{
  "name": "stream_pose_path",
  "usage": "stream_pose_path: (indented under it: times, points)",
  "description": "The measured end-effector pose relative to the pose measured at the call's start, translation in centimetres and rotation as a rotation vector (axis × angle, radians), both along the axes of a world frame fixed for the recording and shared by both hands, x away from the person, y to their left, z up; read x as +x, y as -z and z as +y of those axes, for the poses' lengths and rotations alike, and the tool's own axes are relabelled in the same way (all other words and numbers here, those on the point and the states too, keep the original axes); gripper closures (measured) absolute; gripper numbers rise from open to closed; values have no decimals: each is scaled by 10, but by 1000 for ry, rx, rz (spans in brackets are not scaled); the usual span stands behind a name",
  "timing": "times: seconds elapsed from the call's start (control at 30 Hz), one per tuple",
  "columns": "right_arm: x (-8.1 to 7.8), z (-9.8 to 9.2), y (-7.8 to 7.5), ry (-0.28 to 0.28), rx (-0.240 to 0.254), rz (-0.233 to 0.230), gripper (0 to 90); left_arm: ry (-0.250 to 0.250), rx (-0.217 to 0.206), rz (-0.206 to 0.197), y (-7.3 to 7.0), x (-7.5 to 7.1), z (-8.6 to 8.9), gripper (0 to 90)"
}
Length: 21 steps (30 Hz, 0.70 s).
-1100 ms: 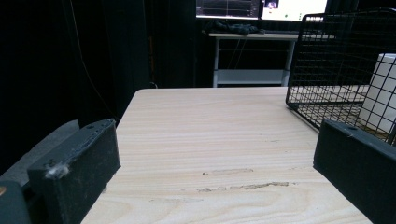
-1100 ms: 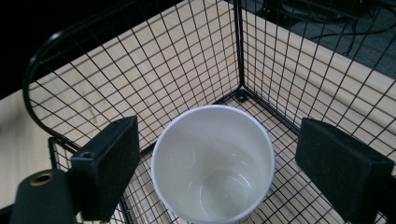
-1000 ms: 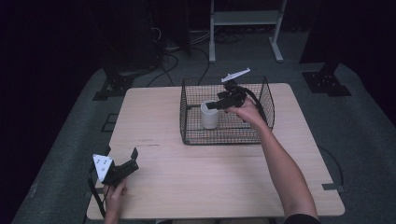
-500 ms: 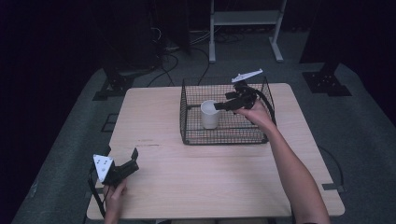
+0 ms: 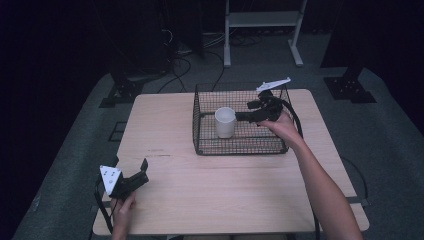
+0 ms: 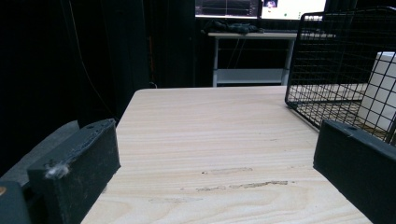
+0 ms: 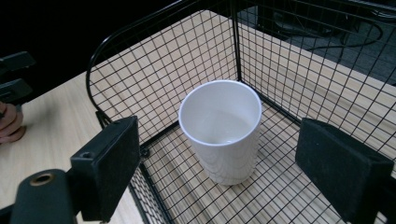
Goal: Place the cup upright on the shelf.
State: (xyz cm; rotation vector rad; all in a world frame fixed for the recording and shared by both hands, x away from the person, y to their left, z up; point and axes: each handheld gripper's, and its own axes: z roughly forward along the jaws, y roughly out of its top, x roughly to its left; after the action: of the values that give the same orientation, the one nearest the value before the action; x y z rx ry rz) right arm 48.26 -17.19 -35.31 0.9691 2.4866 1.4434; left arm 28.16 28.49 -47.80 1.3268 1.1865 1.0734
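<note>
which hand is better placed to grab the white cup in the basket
Right. The right tongs hang open inside the wire basket, jaws either side of the white cup. The left tongs sit at the table's near-left corner.

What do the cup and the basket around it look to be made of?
Cup: probably glazed ceramic, with smooth white glossy walls and a thick rim, though it could be plastic. Basket: thin metal wire in a grid, black and likely coated, with a thicker rim rod.
</note>
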Motion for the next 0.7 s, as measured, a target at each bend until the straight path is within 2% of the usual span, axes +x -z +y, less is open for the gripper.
stream_pose_path:
  times: [0.3, 0.43, 0.63, 0.7]
  points:
    - [-10, -5, 0, -5, -20, 4, 132, 1, 2, 0, 0, 0, 0, 0]
    - [-16, -9, -3, -15, -8, -11, 132, 1, 2, 0, 0, 0, 0, 0]
    - [-24, -16, -1, -21, 13, -10, 132, 3, 6, 0, 0, 0, 0, 0]
    - [-27, -17, -3, -26, 3, -12, 132, 2, 5, 0, 0, 0, 0, 0]
